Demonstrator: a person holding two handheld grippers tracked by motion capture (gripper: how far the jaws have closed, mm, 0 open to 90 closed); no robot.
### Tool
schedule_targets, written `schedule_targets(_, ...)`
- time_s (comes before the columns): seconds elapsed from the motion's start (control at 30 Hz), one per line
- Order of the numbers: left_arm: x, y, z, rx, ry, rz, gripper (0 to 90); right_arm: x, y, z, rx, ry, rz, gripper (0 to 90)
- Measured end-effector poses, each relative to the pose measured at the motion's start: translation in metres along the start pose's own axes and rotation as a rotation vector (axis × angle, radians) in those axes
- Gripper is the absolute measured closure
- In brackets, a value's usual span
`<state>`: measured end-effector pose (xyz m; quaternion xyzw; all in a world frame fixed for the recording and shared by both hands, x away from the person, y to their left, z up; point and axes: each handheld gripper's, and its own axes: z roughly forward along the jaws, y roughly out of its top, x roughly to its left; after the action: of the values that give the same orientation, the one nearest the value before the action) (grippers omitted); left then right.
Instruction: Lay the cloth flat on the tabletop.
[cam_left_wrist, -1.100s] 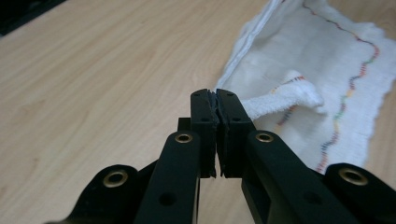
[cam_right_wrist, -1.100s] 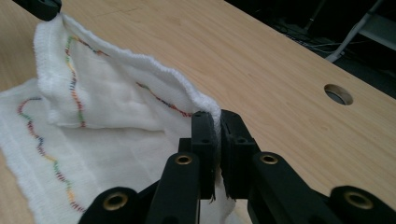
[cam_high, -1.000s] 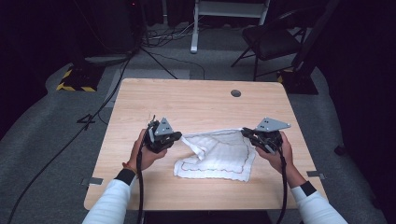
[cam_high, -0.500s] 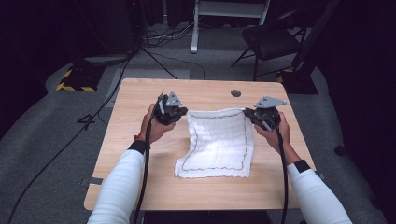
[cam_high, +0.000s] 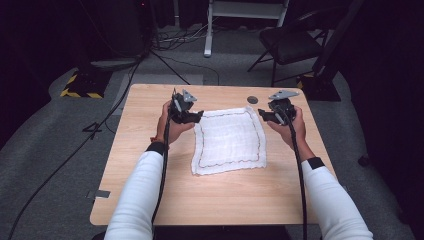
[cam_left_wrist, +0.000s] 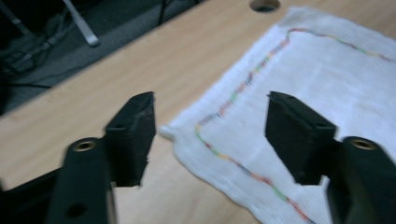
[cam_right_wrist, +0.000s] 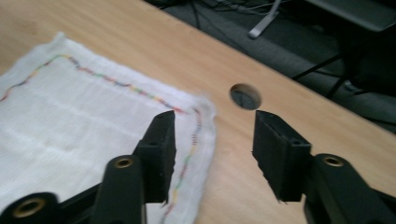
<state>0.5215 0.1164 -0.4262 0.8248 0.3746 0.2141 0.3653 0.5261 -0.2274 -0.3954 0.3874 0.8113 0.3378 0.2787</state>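
Cloth (cam_high: 229, 141), white with a wavy multicoloured stitched line running just inside its edge, is lying spread flat near the middle of the wooden table (cam_high: 150, 195), its far edge toward the round cable hole (cam_high: 252, 100) in the tabletop. Both grippers are hovering at the cloth's two far corners, one at each side. The left gripper (cam_high: 197, 116) is sitting just beside the far left corner, and its jaws have just been opening; in the left gripper view (cam_left_wrist: 210, 133) they are standing well apart with the corner of the cloth lying on the table between them, neither pad pressing on it. The right gripper (cam_high: 262, 114) is sitting at the far right corner, and its jaws have likewise just been opening; in the right gripper view (cam_right_wrist: 212, 154) they are gaping wide over the corner's edge, one jaw above the cloth and the other above bare wood, near the cable hole (cam_right_wrist: 245, 96). The person's white sleeves (cam_high: 135, 195) are reaching in from the near edge of the table, a black cable trailing along each forearm.
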Motion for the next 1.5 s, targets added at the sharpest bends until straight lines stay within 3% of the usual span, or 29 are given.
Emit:
schedule_targets(0.1, -0.012, -0.02, 0.004, 0.034, -0.059, -0.007, 25.0, 0.01, -0.018, 0.008, 0.054, 0.034, -0.038, 39.6)
schedule_targets(0.17, -0.021, -0.033, 0.005, 0.07, -0.078, 0.027, 24.7, 0.018, -0.034, 0.013, 0.091, 0.055, -0.062, 37.0)
schedule_targets(0.2, -0.025, -0.04, 0.006, 0.086, -0.088, 0.033, 24.3, 0.025, -0.05, 0.016, 0.124, 0.085, -0.079, 34.8)
schedule_targets(0.23, -0.029, -0.046, 0.007, 0.097, -0.11, 0.036, 24.3, 0.025, -0.05, 0.016, 0.124, 0.085, -0.079, 34.8)
schedule_targets(0.3, -0.042, -0.064, 0.006, 0.139, -0.132, 0.074, 24.2, 0.031, -0.07, 0.017, 0.159, 0.118, -0.09, 31.6)
schedule_targets(0.5, -0.055, -0.082, -0.003, 0.153, -0.167, 0.091, 24.4, 0.033, -0.101, 0.008, 0.186, 0.17, -0.075, 30.4)
schedule_targets(0.67, -0.063, -0.091, -0.012, 0.164, -0.218, 0.107, 25.4, 0.034, -0.11, -0.003, 0.182, 0.17, -0.089, 30.3)
schedule_targets(0.77, -0.068, -0.096, -0.015, 0.163, -0.251, 0.095, 25.7, 0.034, -0.119, -0.012, 0.185, 0.199, -0.038, 32.2)
schedule_targets(0.93, -0.075, -0.103, -0.024, 0.155, -0.263, 0.111, 25.6, 0.038, -0.131, -0.028, 0.178, 0.2, -0.066, 32.2)
schedule_targets(1.03, -0.082, -0.108, -0.032, 0.152, -0.261, 0.142, 25.5, 0.042, -0.14, -0.039, 0.178, 0.217, -0.068, 32.2)
schedule_targets(1.17, -0.094, -0.116, -0.043, 0.153, -0.278, 0.154, 25.5, 0.049, -0.154, -0.058, 0.166, 0.235, -0.081, 31.4)
schedule_targets(1.37, -0.107, -0.131, -0.061, 0.15, -0.291, 0.156, 25.2, 0.053, -0.163, -0.069, 0.172, 0.258, -0.078, 29.6)
schedule_targets(1.5, -0.109, -0.136, -0.073, 0.153, -0.246, 0.192, 22.3, 0.058, -0.165, -0.077, 0.188, 0.263, -0.102, 31.0)
